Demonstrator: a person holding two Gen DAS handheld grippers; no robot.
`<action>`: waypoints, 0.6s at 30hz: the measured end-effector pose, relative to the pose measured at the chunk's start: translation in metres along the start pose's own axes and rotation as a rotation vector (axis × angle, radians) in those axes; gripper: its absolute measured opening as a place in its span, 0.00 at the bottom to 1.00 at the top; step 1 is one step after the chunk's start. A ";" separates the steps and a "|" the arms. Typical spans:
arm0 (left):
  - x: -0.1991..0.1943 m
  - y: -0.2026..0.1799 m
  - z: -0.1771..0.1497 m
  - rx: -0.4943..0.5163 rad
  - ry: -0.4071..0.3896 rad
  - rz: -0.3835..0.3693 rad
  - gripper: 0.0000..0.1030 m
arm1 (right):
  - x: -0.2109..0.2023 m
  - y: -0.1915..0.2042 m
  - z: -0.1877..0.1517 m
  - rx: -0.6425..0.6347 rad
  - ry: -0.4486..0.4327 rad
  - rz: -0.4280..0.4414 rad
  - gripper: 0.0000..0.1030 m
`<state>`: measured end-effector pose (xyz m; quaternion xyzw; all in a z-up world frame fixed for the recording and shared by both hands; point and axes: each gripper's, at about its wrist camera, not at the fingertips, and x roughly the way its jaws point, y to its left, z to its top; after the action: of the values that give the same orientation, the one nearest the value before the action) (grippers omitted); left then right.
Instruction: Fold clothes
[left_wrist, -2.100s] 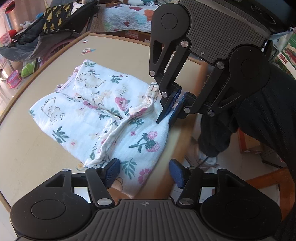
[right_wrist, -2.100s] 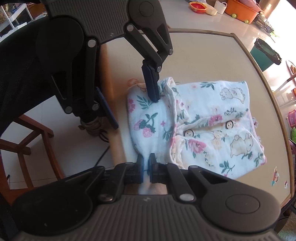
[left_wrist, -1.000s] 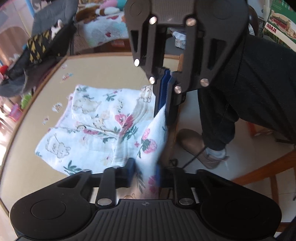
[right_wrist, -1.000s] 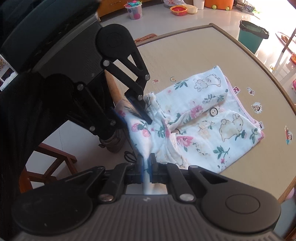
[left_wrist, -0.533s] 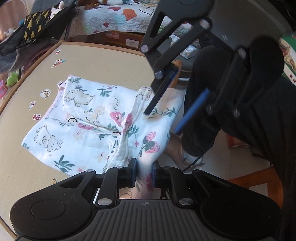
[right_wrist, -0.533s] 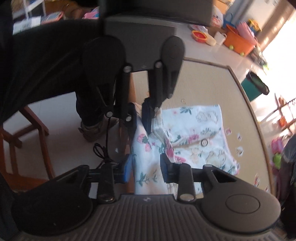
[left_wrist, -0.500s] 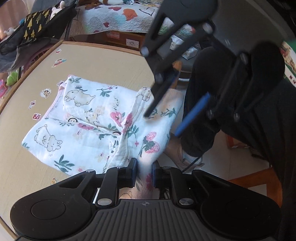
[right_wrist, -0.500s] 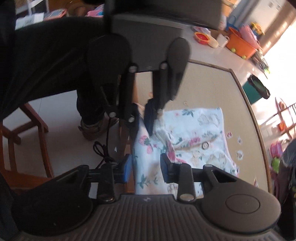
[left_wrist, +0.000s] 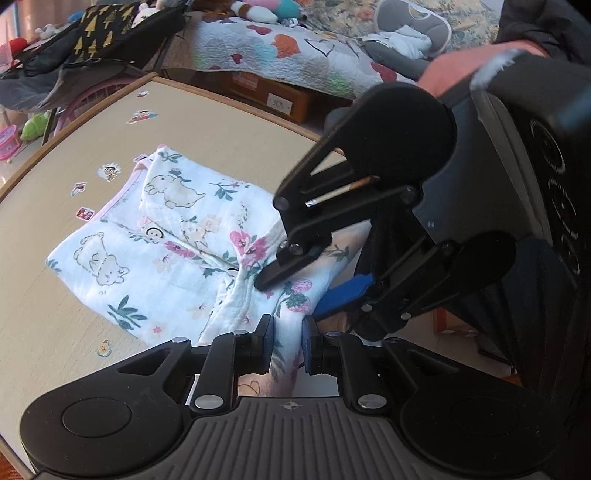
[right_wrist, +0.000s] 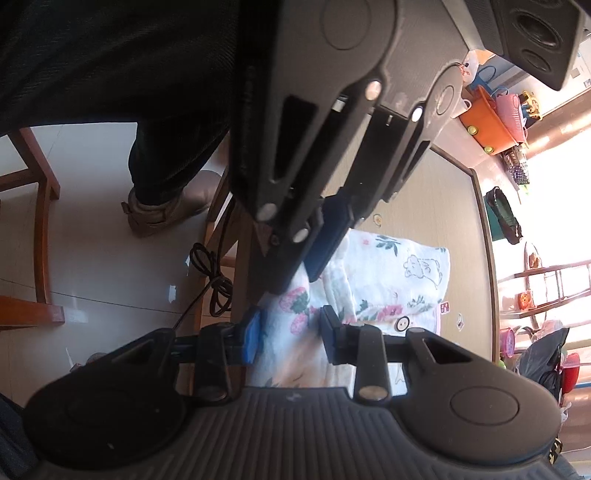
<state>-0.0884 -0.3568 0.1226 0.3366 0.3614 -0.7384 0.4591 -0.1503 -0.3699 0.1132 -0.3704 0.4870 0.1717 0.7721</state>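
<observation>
In my left wrist view, the left hand-held gripper (left_wrist: 283, 343) at bottom centre pinches the floral garment (left_wrist: 177, 236), which lies mid-frame on the worktop (left_wrist: 229, 147); the right hand-held gripper (left_wrist: 306, 291) stands spread over it. In my right wrist view, the right hand-held gripper (right_wrist: 290, 334) sits spread at lower centre, the garment (right_wrist: 388, 273) between its pads untouched.

No readable text

Embossed lettering on the black plastic gripper housing (left_wrist: 554, 206), at three o'clock, is too distorted to read.
</observation>
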 end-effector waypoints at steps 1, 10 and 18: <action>0.000 0.000 -0.001 -0.001 -0.001 0.001 0.16 | 0.000 -0.001 0.001 0.017 0.002 0.004 0.38; -0.002 0.006 0.000 -0.035 -0.040 -0.015 0.16 | 0.007 -0.010 -0.003 0.093 0.016 0.020 0.42; -0.008 0.000 0.001 0.042 -0.083 0.016 0.25 | 0.006 -0.037 -0.008 0.251 0.016 0.140 0.13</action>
<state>-0.0862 -0.3537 0.1295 0.3182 0.3237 -0.7556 0.4722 -0.1291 -0.4007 0.1205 -0.2373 0.5354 0.1601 0.7946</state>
